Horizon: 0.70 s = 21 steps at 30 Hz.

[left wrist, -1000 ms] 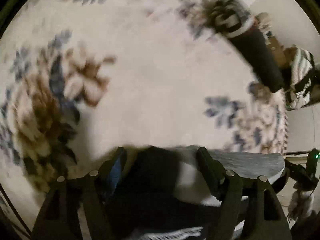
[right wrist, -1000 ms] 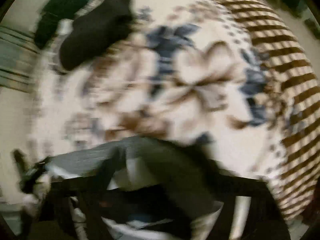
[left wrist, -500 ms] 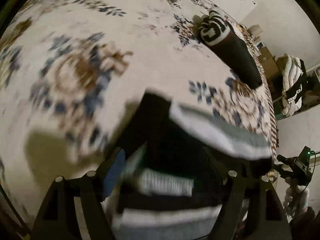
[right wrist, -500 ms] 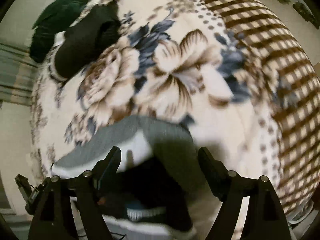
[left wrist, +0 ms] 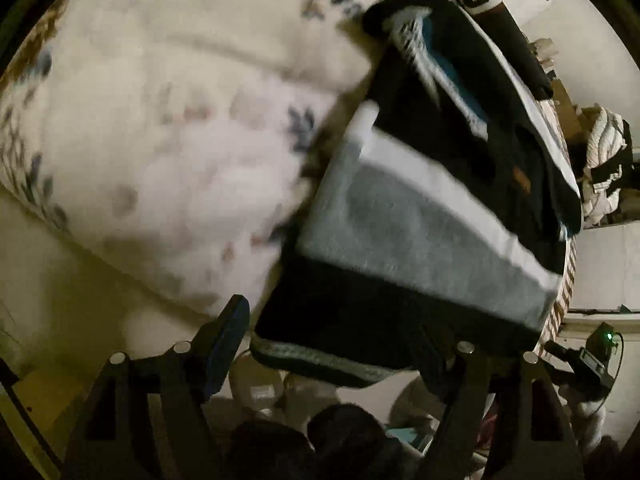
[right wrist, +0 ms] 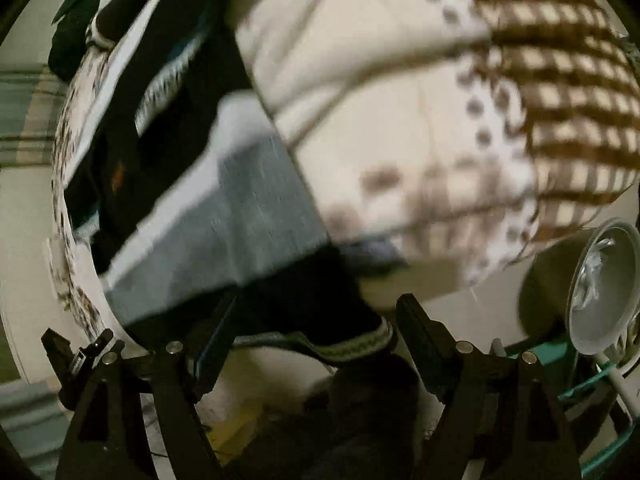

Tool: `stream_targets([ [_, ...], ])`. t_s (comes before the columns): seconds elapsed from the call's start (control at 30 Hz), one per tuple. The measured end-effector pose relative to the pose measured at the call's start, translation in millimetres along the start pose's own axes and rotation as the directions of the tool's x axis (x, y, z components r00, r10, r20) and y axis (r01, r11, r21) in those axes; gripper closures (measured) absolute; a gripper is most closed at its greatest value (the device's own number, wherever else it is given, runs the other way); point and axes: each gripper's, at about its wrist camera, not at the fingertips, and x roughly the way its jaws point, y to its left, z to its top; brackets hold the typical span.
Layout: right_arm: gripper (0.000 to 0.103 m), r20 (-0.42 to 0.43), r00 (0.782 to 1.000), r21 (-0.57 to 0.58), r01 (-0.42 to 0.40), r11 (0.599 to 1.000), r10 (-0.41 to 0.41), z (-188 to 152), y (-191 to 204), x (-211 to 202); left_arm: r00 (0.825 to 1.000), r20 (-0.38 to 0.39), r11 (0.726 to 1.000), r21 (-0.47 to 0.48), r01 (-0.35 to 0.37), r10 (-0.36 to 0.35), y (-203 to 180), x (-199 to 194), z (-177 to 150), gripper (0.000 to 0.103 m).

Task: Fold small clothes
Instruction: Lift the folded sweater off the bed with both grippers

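Observation:
A small black garment with grey and white bands (left wrist: 416,236) lies spread on the floral blanket (left wrist: 180,152), its ribbed hem hanging at the near edge. It also shows in the right wrist view (right wrist: 224,208). My left gripper (left wrist: 336,344) has its jaws wide apart around the hem; the cloth lies between them without being pinched. My right gripper (right wrist: 312,332) is also wide apart at the hem's other corner.
A dark rolled garment (left wrist: 504,28) lies at the far end of the bed. A pile of striped clothes (left wrist: 604,160) sits at the right. A white fan (right wrist: 600,288) stands on the floor beside the bed. The blanket has a brown checked border (right wrist: 560,92).
Both grippers have drawn back toward the bed's near edge. The garment, bunched between the jaws before, now lies stretched out flat over the blanket.

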Motion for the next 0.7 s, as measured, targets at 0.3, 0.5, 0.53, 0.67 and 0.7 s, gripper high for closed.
stream_targets([
  [0.3, 0.022, -0.101, 0.993, -0.123, -0.08, 0.989, 0.067, -2.8, -4.3, 63.5, 0.99, -0.012, 0.989, 0.048, 0.138, -0.137, 9.7, 43.7, -11.9, 0.021],
  [0.5, 0.053, -0.151, 0.986, -0.214, -0.099, 0.972, 0.067, -12.9, 1.8, 69.9, 0.984, -0.032, 0.982, 0.068, 0.176, -0.174, 9.2, 42.9, -26.0, 0.03],
  [0.53, 0.065, -0.157, 0.985, -0.218, -0.107, 0.97, 0.073, -14.0, 3.4, 68.0, 0.984, -0.028, 0.982, 0.066, 0.177, -0.175, 9.1, 42.1, -27.4, 0.033],
  [0.67, 0.067, -0.162, 0.983, -0.245, -0.122, 0.962, 0.083, -19.4, 12.2, 60.1, 0.986, -0.005, 0.986, 0.032, 0.166, -0.166, 18.4, 39.7, -30.2, 0.066],
  [0.7, 0.067, -0.164, 0.983, -0.247, -0.127, 0.961, 0.088, -20.2, 13.2, 58.4, 0.985, -0.001, 0.985, 0.02, 0.172, -0.172, 23.3, 38.4, -31.8, 0.073],
])
